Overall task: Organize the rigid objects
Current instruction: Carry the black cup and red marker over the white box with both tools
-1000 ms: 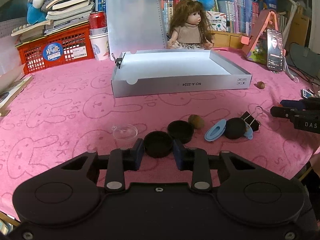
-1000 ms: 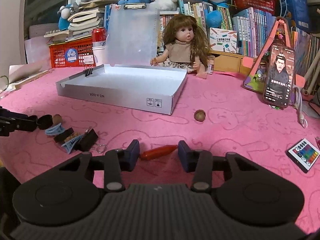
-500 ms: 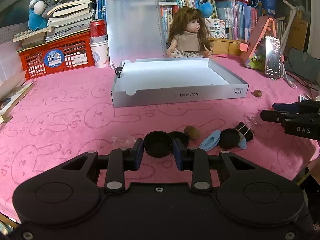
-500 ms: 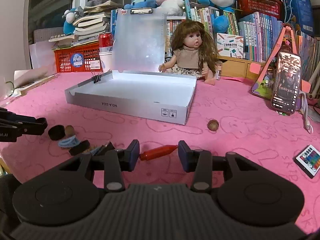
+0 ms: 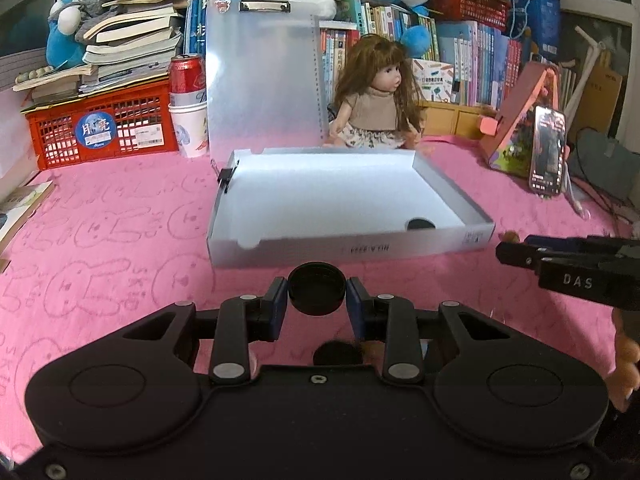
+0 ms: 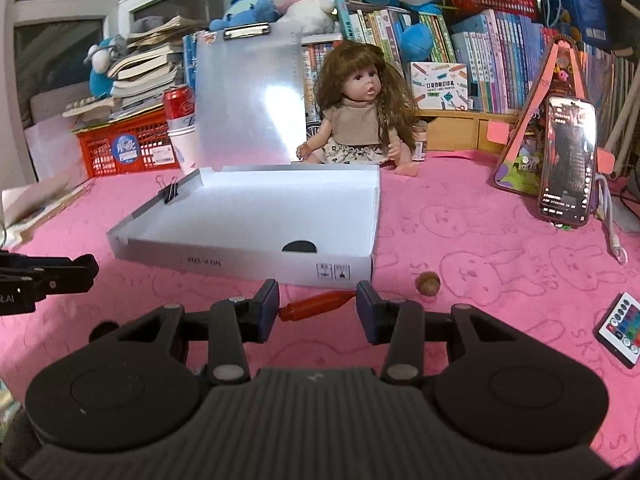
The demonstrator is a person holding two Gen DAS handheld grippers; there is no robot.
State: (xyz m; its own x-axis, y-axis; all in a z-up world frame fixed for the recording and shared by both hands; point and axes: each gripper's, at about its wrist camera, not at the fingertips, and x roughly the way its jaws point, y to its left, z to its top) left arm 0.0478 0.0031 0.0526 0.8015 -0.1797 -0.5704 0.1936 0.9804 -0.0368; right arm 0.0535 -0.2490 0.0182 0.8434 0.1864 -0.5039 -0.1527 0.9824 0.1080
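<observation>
My left gripper (image 5: 317, 301) is shut on a round black cap (image 5: 316, 286) and holds it above the pink cloth, just short of the front wall of the shallow white box (image 5: 352, 249). A second black cap (image 5: 338, 354) lies on the cloth below the left gripper. My right gripper (image 6: 317, 309) is shut on a red pen-like stick (image 6: 316, 306), gripped end to end between its pads, near the box's (image 6: 240, 261) front right corner. Each gripper shows at the edge of the other's view: the right gripper (image 5: 568, 264) and the left gripper (image 6: 52, 276).
A brown nut (image 6: 429, 282) lies right of the box, and a small remote (image 6: 620, 330) lies further right. A phone (image 6: 568, 164) leans on a pink stand. A doll (image 6: 360, 120) sits behind the box, a binder clip (image 6: 171, 191) grips its left wall, and a red crate (image 5: 104, 128) stands back left.
Both grippers rose and came closer to the box. The left one lifted the black cap off the cloth, away from the other small items. The right one carried the red stick along.
</observation>
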